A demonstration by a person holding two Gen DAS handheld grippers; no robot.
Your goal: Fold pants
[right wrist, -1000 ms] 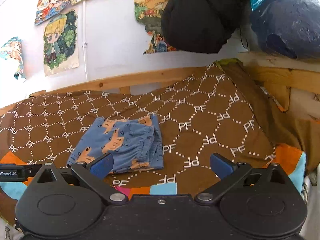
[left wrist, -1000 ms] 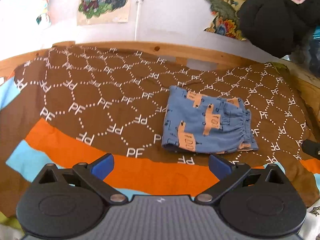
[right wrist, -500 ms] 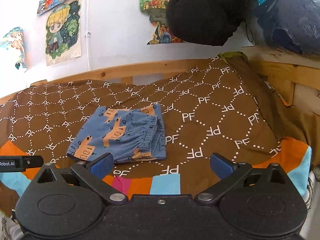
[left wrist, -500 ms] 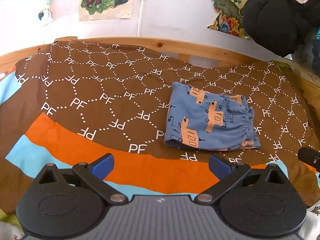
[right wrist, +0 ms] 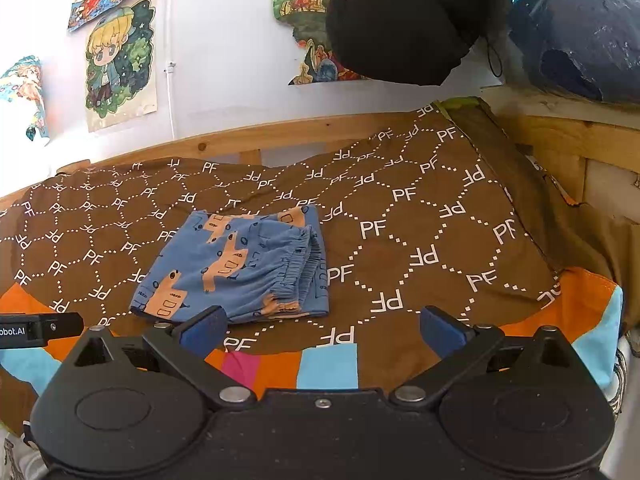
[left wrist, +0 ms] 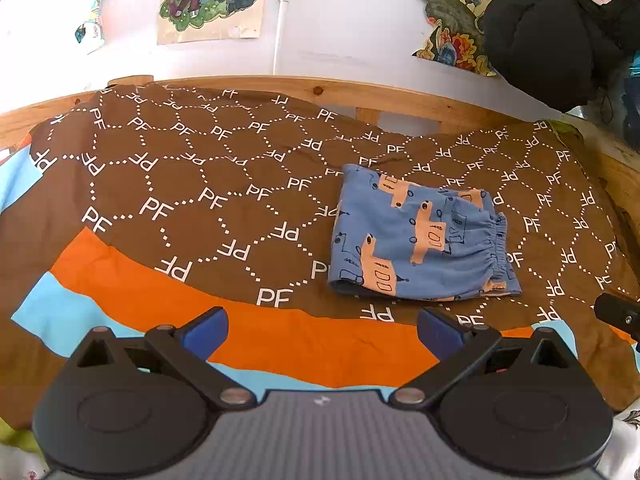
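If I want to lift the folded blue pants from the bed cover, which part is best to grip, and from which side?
Probably the gathered elastic waistband edge of the blue pants, taken from the right side by the open right gripper. There the layers stack thick and slightly raised off the brown cover, so a finger can slide under. The opposite folded edge lies flat and thin.

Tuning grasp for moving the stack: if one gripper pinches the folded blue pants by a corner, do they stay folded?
Probably not. The blue pants look like thin, soft fabric in loose layers, so a corner pinch would likely let them droop and unfold. They seem light. The gathered elastic waistband is the thickest edge, likely the surest grip. Pushing may bunch them against the brown bedspread.
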